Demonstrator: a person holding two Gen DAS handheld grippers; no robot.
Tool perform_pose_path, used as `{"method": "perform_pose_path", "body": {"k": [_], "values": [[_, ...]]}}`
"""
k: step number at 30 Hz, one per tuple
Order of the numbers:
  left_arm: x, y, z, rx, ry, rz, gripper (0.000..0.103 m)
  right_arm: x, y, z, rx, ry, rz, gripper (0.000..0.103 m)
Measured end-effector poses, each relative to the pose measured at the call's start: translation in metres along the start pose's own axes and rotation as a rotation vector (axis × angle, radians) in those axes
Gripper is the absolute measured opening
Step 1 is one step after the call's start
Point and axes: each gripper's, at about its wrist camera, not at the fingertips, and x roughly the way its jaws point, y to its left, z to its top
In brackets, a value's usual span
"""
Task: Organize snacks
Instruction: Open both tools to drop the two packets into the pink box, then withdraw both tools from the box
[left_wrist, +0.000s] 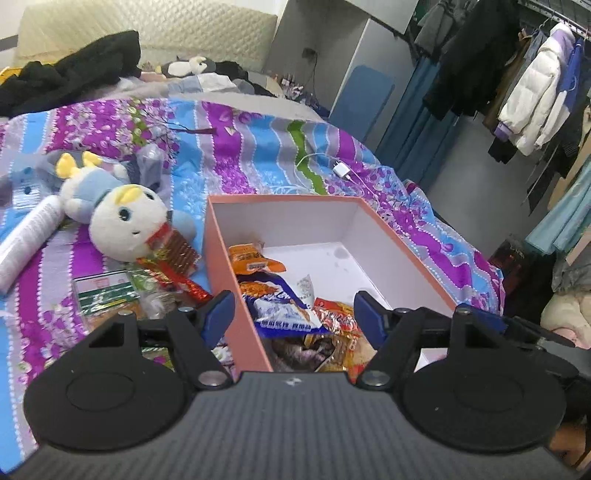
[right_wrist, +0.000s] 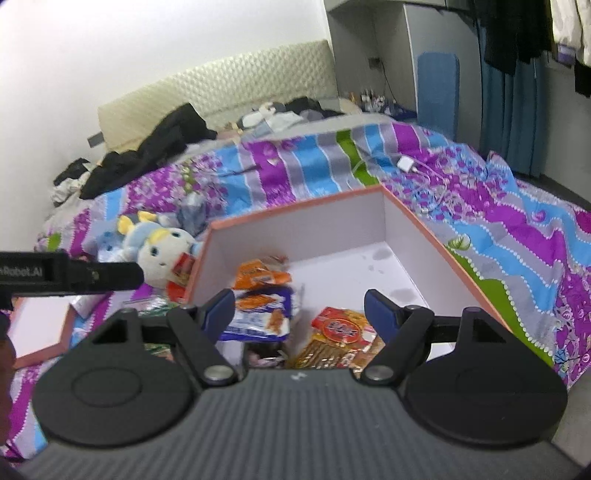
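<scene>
Left claw (left_wrist: 294, 314): jaws wide, nothing between them, hovering over the near end of the pink box (left_wrist: 218, 236). Right claw (right_wrist: 299, 312): also wide and empty, over the same box from the other side.

In the box: an orange packet (left_wrist: 255, 260), a blue-and-white packet (left_wrist: 284, 312) and a red-gold packet (right_wrist: 341, 326), all crowded at the near end; the far half of the floor is bare.

Still out on the bed (left_wrist: 258, 147), just left of the box wall: a green-and-white packet (left_wrist: 105, 293) and a red wrapper (left_wrist: 173, 258) resting against the plush toy (left_wrist: 125, 221).

Judgement: next step is fetching those loose packets. Approach with the left claw, grip flat across a packet's edge, keep clear of the toy, and drop into the bare far half.
</scene>
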Motion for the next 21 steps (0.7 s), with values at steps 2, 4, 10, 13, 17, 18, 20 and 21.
{"method": "perform_pose_path", "body": {"k": [2, 4, 10, 13, 17, 18, 20, 21], "values": [[-0.019, 0.001, -0.007, 0.005, -0.014, 0.0, 0.075, -0.012, 0.008, -0.002, -0.006, -0.012, 0.005, 0.078], [-0.037, 0.003, -0.013, 0.002, -0.03, 0.005, 0.075, -0.025, 0.015, -0.005, -0.011, -0.025, 0.012, 0.078], [-0.087, 0.007, -0.031, 0.009, -0.069, 0.016, 0.075, -0.061, 0.038, -0.014, -0.031, -0.066, 0.032, 0.078], [-0.111, 0.008, -0.043, 0.013, -0.085, 0.031, 0.075, -0.077, 0.046, -0.02, -0.022, -0.085, 0.043, 0.078], [-0.141, 0.012, -0.062, -0.001, -0.103, 0.05, 0.076, -0.093, 0.058, -0.032, -0.026, -0.095, 0.061, 0.078], [-0.148, 0.014, -0.067, -0.009, -0.106, 0.057, 0.076, -0.096, 0.061, -0.034, -0.028, -0.094, 0.068, 0.078], [-0.16, 0.019, -0.077, -0.025, -0.113, 0.076, 0.076, -0.101, 0.067, -0.04, -0.033, -0.093, 0.084, 0.078], [-0.166, 0.022, -0.081, -0.033, -0.114, 0.089, 0.076, -0.103, 0.07, -0.042, -0.038, -0.094, 0.091, 0.078]]}}
